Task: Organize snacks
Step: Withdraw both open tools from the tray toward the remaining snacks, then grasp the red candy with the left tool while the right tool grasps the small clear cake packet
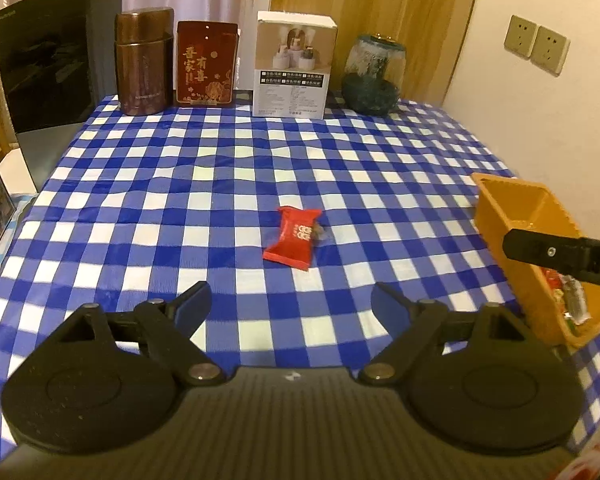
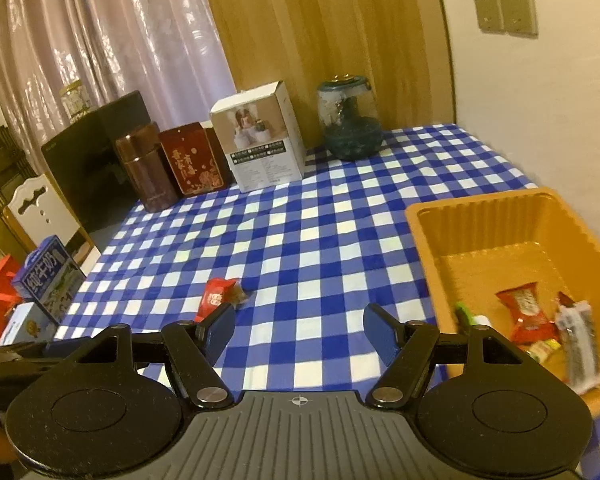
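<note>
My left hand-held gripper (image 1: pixel 291 304) hangs wide and empty over the blue-and-white checked worktop (image 1: pixel 204 184). Ahead of it lies the small red crinkly foil snack packet (image 1: pixel 292 237), flat on the cloth, well apart from the orange plastic bin (image 2: pixel 512 236) where other wrapped snacks (image 2: pixel 528 314) sit. My right hand-held gripper (image 2: pixel 299 330) is also spread wide, holding nothing, beside the bin. I judge the packet light, soft and slippery; I'd pinch it across its puffed middle, not the crimped ends.
</note>
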`<control>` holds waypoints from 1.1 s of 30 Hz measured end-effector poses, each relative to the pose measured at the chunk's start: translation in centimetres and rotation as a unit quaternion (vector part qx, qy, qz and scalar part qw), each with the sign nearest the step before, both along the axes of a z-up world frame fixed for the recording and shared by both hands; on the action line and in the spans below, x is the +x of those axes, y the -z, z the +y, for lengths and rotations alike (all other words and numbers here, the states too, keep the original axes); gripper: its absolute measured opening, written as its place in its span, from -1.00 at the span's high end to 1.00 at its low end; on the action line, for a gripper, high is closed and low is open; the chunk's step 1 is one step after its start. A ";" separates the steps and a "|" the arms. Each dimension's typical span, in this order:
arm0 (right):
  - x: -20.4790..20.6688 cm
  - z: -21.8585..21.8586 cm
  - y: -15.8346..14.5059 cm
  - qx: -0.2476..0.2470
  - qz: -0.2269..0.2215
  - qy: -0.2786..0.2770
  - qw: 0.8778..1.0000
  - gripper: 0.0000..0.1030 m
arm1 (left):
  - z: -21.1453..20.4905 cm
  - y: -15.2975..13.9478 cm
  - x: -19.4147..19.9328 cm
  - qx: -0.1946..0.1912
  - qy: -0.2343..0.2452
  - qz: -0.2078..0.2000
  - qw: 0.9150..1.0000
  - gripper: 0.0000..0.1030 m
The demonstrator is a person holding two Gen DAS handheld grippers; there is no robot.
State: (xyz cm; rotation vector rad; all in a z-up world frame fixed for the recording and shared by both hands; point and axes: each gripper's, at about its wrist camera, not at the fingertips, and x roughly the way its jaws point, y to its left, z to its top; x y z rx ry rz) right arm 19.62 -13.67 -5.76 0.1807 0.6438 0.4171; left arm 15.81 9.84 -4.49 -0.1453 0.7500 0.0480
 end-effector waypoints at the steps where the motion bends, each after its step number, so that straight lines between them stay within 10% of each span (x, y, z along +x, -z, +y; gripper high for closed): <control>1: 0.4 0.3 0.3 -0.001 0.001 -0.001 1.000 -0.38 | 0.2 0.3 0.4 0.001 0.001 0.001 1.000 -0.62; 33: 8.6 3.4 7.2 -0.018 0.037 0.010 0.999 -0.38 | 0.2 7.2 11.5 0.015 0.069 0.003 0.998 0.53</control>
